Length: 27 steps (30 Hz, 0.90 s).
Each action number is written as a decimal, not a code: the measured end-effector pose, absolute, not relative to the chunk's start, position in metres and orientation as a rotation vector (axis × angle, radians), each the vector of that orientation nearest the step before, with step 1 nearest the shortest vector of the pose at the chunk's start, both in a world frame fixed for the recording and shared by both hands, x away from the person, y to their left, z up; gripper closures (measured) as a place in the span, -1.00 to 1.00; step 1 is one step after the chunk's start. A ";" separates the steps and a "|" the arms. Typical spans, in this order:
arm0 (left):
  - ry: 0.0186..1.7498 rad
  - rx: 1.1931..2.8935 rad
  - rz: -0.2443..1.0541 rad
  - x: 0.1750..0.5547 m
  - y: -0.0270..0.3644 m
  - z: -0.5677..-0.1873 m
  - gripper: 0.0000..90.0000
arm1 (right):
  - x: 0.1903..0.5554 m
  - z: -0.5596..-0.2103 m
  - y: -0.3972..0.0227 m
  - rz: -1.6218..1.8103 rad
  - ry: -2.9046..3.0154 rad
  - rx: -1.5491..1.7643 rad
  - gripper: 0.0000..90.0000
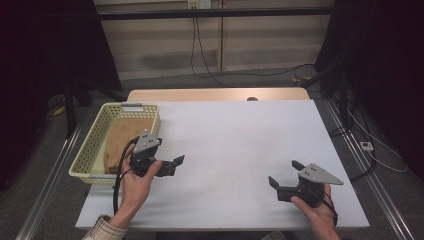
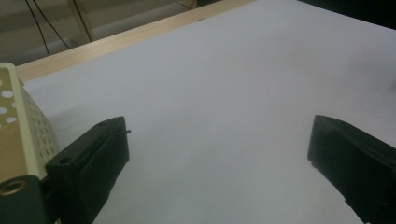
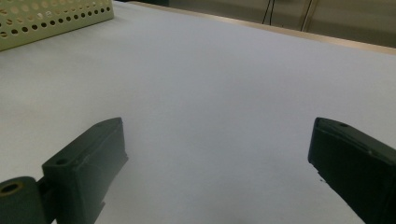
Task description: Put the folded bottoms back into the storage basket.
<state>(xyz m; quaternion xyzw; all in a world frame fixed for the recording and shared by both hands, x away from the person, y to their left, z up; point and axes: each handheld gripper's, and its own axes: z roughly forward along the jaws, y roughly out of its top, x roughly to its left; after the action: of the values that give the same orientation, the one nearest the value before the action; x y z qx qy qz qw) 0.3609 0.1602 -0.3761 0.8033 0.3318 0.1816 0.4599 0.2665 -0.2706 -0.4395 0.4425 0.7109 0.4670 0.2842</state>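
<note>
**Both hand-held grippers released, hovering over bench; basket at left edge**

Left hand-held gripper (image 1: pixel 172 165): held in person's left hand (image 1: pixel 136 181), near left edge of bench (image 1: pixel 240 145), just beside the basket (image 1: pixel 95 145). Jaws wide apart, nothing between them. Jaws point toward bench centre/right. In left gripper view the left hand-held gripper (image 2: pixel 217 154) has both black jaws spread w/ bare white bench (image 2: pixel 224 84) between; basket (image 2: pixel 28 126) wall w/ round holes sits right next to the left jaw, cannot tell if touching.

Right hand-held gripper (image 1: pixel 285 177): held in person's right hand (image 1: pixel 317 212), near front-right corner of bench. Jaws apart, nothing gripped, pointing toward the left side. Right gripper view: right hand-held gripper (image 3: pixel 217 149) jaws spread, white bench (image 3: pixel 224 79) surface between; basket (image 3: pixel 51 21) far off at upper left.

Basket: pale yellow-green plastic, perforated walls, rectangular, at left edge of bench, partly overhanging that edge. Inside lies a brown flat item (image 1: pixel 122 142), looks like paper or cloth, can't tell which. Left gripper's grey plate overlaps basket's right rim in high view.

Two grippers well apart from each other. Wood strip (image 1: pixel 215 94) shows along back edge of bench.
</note>
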 end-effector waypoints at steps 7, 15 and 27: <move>0.812 1.996 0.433 0.356 0.154 -0.387 -0.88 | 0.266 -0.440 -0.270 1.248 1.902 1.184 -0.91; 0.802 2.023 0.413 0.350 0.147 -0.405 -0.88 | 0.266 -0.440 -0.270 1.247 1.903 1.185 -0.91; 0.808 2.027 0.374 0.340 0.145 -0.425 -0.88 | 0.266 -0.440 -0.269 1.248 1.905 1.183 -0.91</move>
<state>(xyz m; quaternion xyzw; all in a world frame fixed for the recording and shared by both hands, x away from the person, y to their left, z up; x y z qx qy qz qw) 0.3402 0.1452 -0.4253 0.8189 0.3263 0.1510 0.4474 0.2658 -0.2695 -0.4395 0.4419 0.7118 0.4663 0.2839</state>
